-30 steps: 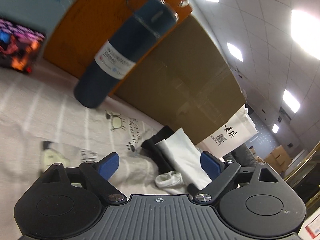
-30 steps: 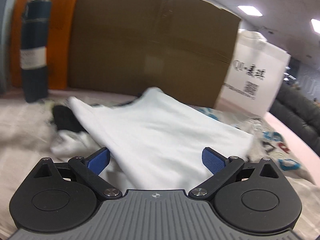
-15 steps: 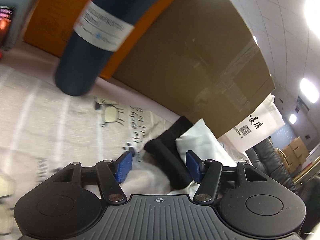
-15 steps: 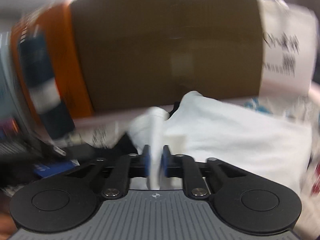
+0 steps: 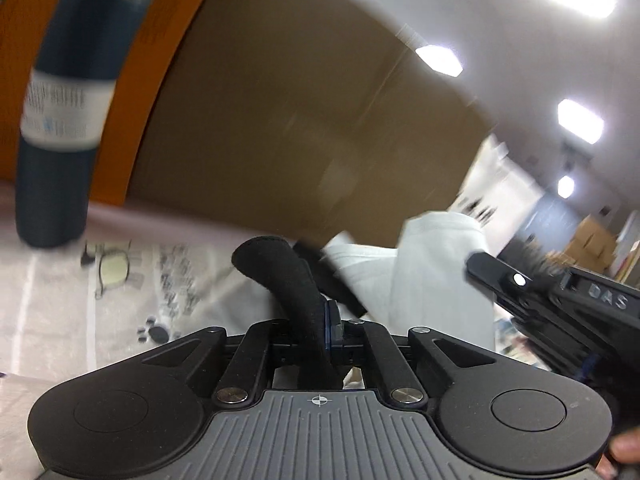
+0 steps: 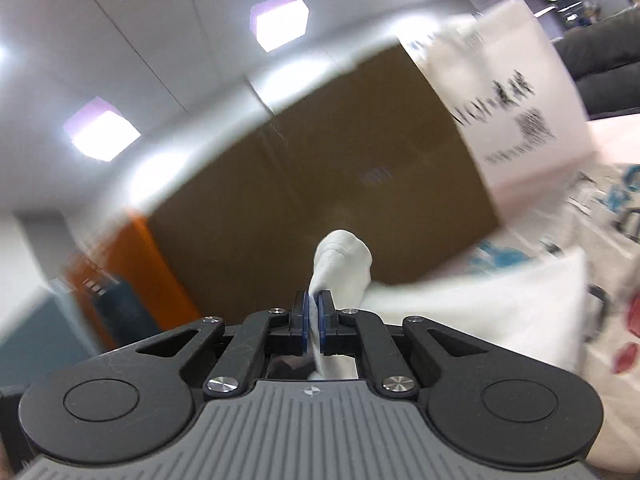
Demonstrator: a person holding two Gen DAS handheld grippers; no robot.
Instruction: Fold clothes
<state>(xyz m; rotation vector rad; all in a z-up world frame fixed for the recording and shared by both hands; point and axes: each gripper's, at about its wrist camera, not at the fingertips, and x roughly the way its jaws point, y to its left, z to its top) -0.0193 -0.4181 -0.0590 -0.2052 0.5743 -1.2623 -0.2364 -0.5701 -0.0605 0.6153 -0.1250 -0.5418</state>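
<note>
both jaws are clamped. left hand-held gripper [image 5: 326, 330] has just been closing, and a black fabric edge, likely a sleeve or cuff [image 5: 288, 276], now stands pinched between its blue pads and curls up and away from them. right hand-held gripper [image 6: 313, 320] is clenched on a white fabric corner [image 6: 340, 264], which pokes up past the pads in a small bunched peak; its jaws were closing too within the last moment.

the clothes lie on a printed cloth [image 5: 120, 292] that covers the tabletop, in front of a big brown cardboard box [image 5: 300, 120]. in the left view the white garment [image 5: 432, 272] sits just beside the black piece, touching it, with the right tool's black body reaching in from the right edge. whether black and white are one garment or two i cannot tell.

judged from this, the step in hand is the pick-up: both edges are caught and the fold itself is not yet made. the next move calls for lifting both edges together, keeping the cloth taut between the two grips, and carrying them over without dragging the pile. blur in both views suggests fast motion, so a slipped corner is the risk.

count: two grippers, one white garment, one black piece, one brown box, one orange box [image 5: 160, 40], one dark blue bottle [image 5: 64, 120] standing at the left, one white printed bag [image 6: 508, 92].
</note>
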